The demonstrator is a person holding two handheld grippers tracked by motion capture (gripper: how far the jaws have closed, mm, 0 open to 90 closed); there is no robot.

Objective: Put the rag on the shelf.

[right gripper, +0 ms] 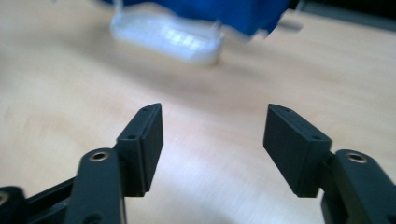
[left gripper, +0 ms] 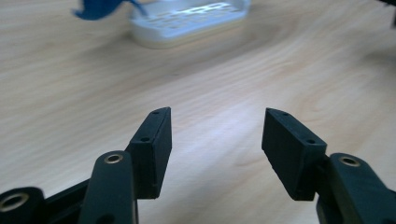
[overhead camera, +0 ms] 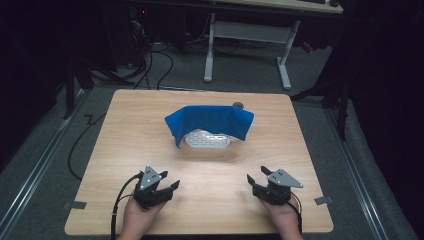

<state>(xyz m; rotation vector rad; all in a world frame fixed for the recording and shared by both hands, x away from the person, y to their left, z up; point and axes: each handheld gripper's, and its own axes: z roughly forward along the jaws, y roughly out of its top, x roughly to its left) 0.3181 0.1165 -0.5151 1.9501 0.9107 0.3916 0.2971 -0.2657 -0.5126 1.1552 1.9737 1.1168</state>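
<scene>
A blue cloth (overhead camera: 210, 121) hangs draped over a white perforated rack (overhead camera: 207, 140) at the middle of the wooden table (overhead camera: 125, 150). The rack (left gripper: 187, 21) and a corner of the cloth (left gripper: 95, 8) appear far ahead in the left gripper view. In the right gripper view the rack (right gripper: 168, 39) sits under the cloth (right gripper: 219, 11). My left gripper (overhead camera: 170, 181) rests near the front left edge, open and empty (left gripper: 215, 140). My right gripper (overhead camera: 256, 175) rests near the front right edge, also open and empty (right gripper: 215, 140).
A small dark round object (overhead camera: 238, 105) lies behind the cloth near the table's far edge. Bare wood stretches between the grippers and the rack. Tape tabs (overhead camera: 323, 200) mark the front corners. A white desk frame (overhead camera: 250, 45) and cables stand on the floor beyond.
</scene>
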